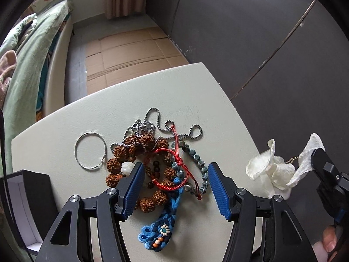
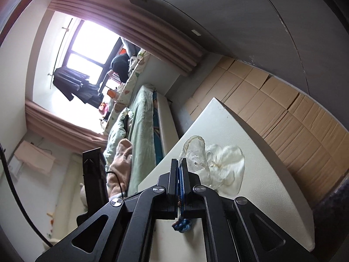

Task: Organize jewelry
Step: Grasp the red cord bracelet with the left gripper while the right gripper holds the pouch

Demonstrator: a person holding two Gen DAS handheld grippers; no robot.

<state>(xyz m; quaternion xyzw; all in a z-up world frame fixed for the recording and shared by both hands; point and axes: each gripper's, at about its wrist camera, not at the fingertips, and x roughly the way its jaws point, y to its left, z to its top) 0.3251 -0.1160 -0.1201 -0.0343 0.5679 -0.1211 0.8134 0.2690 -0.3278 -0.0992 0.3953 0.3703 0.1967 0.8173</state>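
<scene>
- Left tool: black angular linkage arms, silver round screws, blue ribbed pads.
- Right tool: same black arms, silver screws, thin blue pads between black fingers.

Left tongs open above tangled jewelry pile.
</scene>
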